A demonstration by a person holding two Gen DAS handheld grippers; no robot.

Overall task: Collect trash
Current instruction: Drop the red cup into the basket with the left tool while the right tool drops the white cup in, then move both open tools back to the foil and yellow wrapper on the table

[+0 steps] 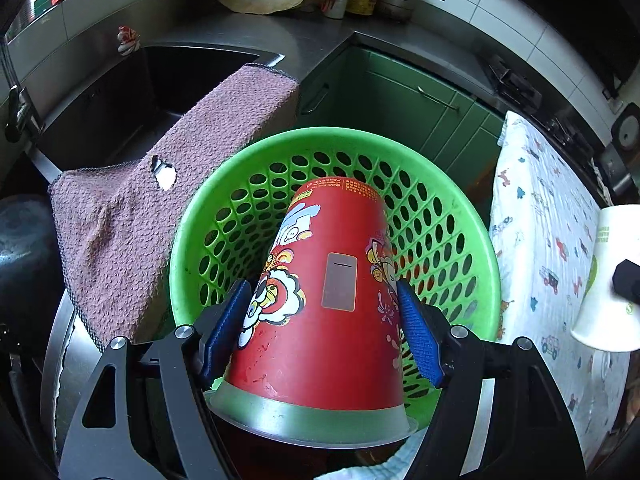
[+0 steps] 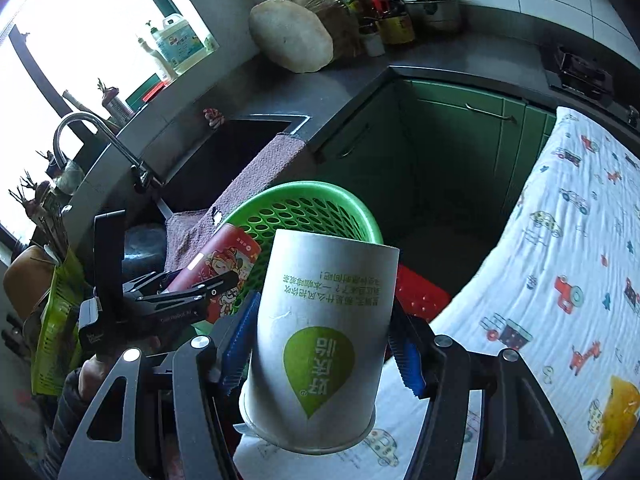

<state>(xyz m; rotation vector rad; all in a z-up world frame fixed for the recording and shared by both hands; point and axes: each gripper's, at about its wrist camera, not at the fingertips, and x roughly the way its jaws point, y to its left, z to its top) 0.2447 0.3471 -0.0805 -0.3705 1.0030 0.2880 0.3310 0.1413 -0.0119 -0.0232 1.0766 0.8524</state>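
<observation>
Red cup (image 1: 324,300) in jaws overhangs green basket (image 1: 476,216) rim.

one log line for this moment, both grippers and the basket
left gripper: shut on red cup, over green basket | right gripper: shut on white cup, beside basket | released: none

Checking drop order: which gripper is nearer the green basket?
Left. The left gripper holds the red cup over the green basket; the right gripper, holding the white cup, sits farther back.
</observation>
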